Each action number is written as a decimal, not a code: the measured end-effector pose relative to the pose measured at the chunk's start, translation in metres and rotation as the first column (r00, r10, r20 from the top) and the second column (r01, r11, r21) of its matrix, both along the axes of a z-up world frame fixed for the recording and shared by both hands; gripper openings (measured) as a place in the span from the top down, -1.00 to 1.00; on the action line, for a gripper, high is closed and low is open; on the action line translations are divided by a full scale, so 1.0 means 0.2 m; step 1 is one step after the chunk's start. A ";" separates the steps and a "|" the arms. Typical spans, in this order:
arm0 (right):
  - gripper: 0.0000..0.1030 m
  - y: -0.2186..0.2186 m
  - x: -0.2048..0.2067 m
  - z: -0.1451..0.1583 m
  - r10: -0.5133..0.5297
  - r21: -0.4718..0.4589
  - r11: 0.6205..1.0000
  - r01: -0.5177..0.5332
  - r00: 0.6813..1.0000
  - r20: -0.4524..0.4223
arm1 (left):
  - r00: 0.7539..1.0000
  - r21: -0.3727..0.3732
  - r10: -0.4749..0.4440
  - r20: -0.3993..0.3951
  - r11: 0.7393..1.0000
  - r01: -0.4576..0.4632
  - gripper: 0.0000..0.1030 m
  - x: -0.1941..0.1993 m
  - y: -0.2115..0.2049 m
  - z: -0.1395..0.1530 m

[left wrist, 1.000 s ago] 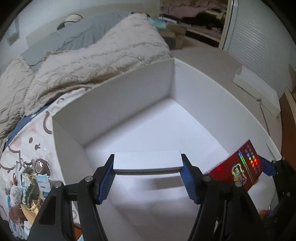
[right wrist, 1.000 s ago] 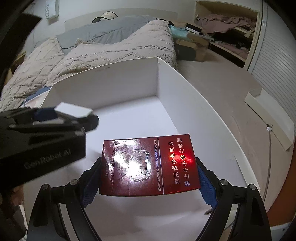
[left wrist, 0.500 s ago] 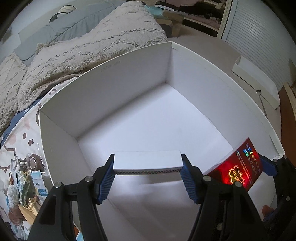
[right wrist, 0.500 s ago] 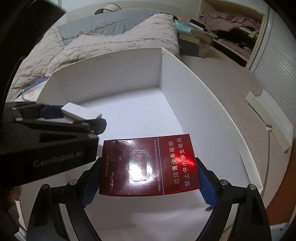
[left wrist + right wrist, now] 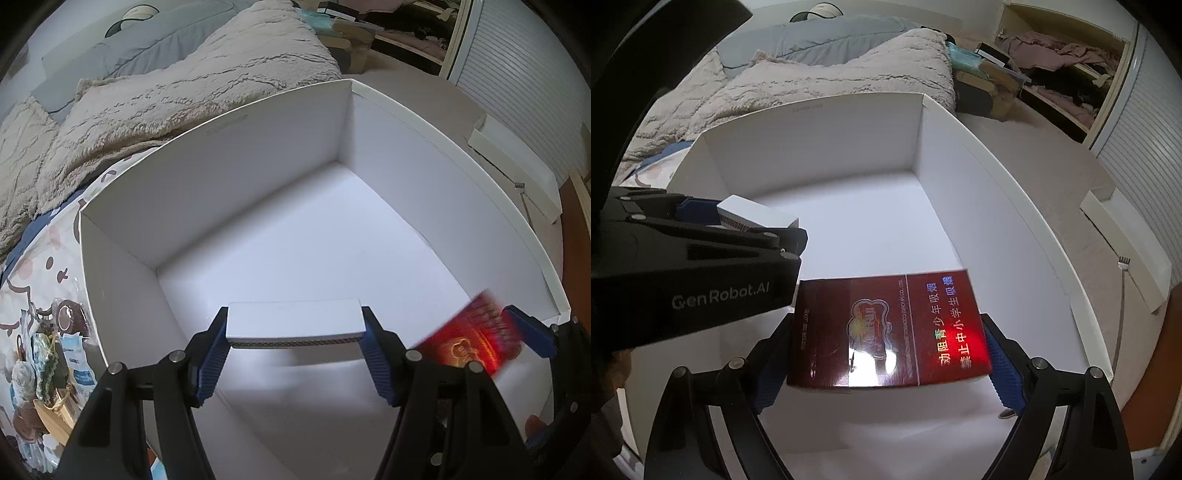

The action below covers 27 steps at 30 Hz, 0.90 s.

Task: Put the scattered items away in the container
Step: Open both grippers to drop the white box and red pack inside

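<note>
Left wrist view: over the last second our view of the white box (image 5: 424, 125) went from rim-and-bed to mostly its floor, so both hands had tipped in over the opening. The jaws did not change on either side. We read that as both items carried to the drop point and not yet released; the floor under them was bare.

Left gripper (image 5: 294, 325) was clamped on the white pack (image 5: 293, 319) by its short ends, level, above the near-left part of the floor (not touching it, as far as we could tell). Right gripper (image 5: 886, 354) was spread wide but gripping the red pack (image 5: 886, 332) across its long side, face up, just right of the left one.

Red pack: glossy dark red carton, gold crest, coloured Chinese print, slightly motion-blurred in the left view. White pack: plain matte, with a patterned strip along its lower edge.

Some packets (image 5: 44, 354) lay on the printed sheet (image 5: 48, 258) left of the box.
</note>
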State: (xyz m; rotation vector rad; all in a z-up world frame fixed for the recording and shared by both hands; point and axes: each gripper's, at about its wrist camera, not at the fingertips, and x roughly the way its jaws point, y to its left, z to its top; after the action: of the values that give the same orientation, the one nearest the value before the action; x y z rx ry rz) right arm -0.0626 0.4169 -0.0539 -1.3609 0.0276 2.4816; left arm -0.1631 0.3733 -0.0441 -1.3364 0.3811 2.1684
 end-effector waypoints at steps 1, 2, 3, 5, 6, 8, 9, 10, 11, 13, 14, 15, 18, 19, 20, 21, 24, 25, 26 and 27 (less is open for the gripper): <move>-0.79 0.00 0.00 0.00 0.001 0.002 1.000 -0.001 1.000 0.000 | 1.000 0.002 -0.001 0.001 1.000 0.001 -0.29 0.00 0.00 0.00; -0.80 0.00 0.01 0.00 0.001 0.002 1.000 -0.001 1.000 -0.001 | 1.000 0.003 -0.002 0.002 1.000 0.002 -0.32 0.00 0.00 0.00; -0.84 0.00 0.01 0.00 0.003 0.000 1.000 -0.003 1.000 -0.002 | 1.000 0.007 -0.006 0.004 1.000 0.006 -0.35 0.00 0.00 0.00; -0.91 0.00 0.01 0.01 0.007 -0.007 1.000 -0.007 1.000 -0.010 | 1.000 0.011 -0.012 -0.005 1.000 0.012 -0.44 0.01 0.01 0.00; -0.92 0.00 0.02 0.01 0.007 -0.008 1.000 -0.008 1.000 -0.012 | 1.000 0.008 -0.011 -0.017 1.000 0.012 -0.48 0.01 0.01 0.01; -0.92 0.00 0.02 0.01 0.007 -0.009 1.000 -0.007 1.000 -0.012 | 0.999 0.004 0.000 -0.036 1.000 0.001 -0.64 0.02 0.01 0.02; -0.92 0.00 0.01 0.01 0.007 -0.010 1.000 -0.007 1.000 -0.013 | 0.999 0.008 0.001 -0.041 1.000 -0.001 -0.64 0.02 0.01 0.02; -0.92 0.00 0.01 0.01 0.006 -0.009 1.000 -0.007 1.000 -0.013 | 0.999 0.011 0.001 -0.042 1.000 -0.001 -0.64 0.02 0.00 0.02; -0.92 0.00 0.01 0.01 0.006 -0.009 1.000 -0.006 1.000 -0.014 | 0.999 0.012 0.004 -0.040 1.000 -0.003 -0.64 0.02 0.00 0.02; -0.92 0.00 0.01 0.01 0.007 -0.011 1.000 -0.007 1.000 -0.014 | 0.999 0.015 0.009 -0.033 1.000 -0.009 -0.64 0.01 -0.01 0.02; -0.92 0.00 0.01 0.01 0.008 -0.011 1.000 -0.008 1.000 -0.014 | 0.999 0.018 0.011 -0.032 1.000 -0.011 -0.64 0.01 -0.01 0.02; -0.92 0.00 0.01 0.01 0.008 -0.011 1.000 -0.008 1.000 -0.014 | 0.999 0.021 0.013 -0.032 1.000 -0.013 -0.64 0.01 -0.01 0.02; -0.92 0.00 0.01 0.01 0.009 -0.010 1.000 -0.009 1.000 -0.015 | 0.999 0.027 0.017 -0.031 1.000 -0.017 -0.65 0.01 -0.02 0.02; -0.92 0.00 0.01 0.01 0.008 -0.011 1.000 -0.008 1.000 -0.016 | 0.999 0.029 0.019 -0.031 0.999 -0.018 -0.65 0.01 -0.02 0.02; -0.92 0.00 0.01 0.01 0.008 -0.011 1.000 -0.008 1.000 -0.016 | 0.999 0.031 0.020 -0.033 0.999 -0.019 -0.67 0.01 -0.02 0.02; -0.92 0.00 0.01 0.01 0.008 -0.009 1.000 -0.009 1.000 -0.017 | 0.999 0.034 0.025 -0.037 0.999 -0.024 -0.68 0.02 -0.02 0.03; -0.92 0.00 0.01 0.01 0.007 -0.006 1.000 -0.007 1.000 -0.021 | 0.998 0.046 0.045 -0.054 0.998 -0.042 -0.81 0.02 -0.04 0.05; -0.92 0.00 0.01 0.01 0.005 -0.007 1.000 -0.005 1.000 -0.023 | 0.997 0.051 0.050 -0.061 0.998 -0.047 -0.84 0.02 -0.05 0.06; -0.92 0.01 0.01 0.02 0.002 -0.008 1.000 -0.003 1.000 -0.026 | 0.996 0.054 0.053 -0.067 0.997 -0.050 -0.87 0.02 -0.05 0.06; -0.92 0.01 0.01 0.02 0.000 -0.010 1.000 0.000 1.000 -0.029 | 0.996 0.056 0.057 -0.072 0.997 -0.053 -0.87 0.02 -0.06 0.07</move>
State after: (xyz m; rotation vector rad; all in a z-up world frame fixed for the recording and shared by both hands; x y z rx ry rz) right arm -0.0609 0.4189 -0.0496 -1.3285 0.0464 2.5047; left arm -0.1592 0.3620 -0.0303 -1.2540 0.3155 2.2623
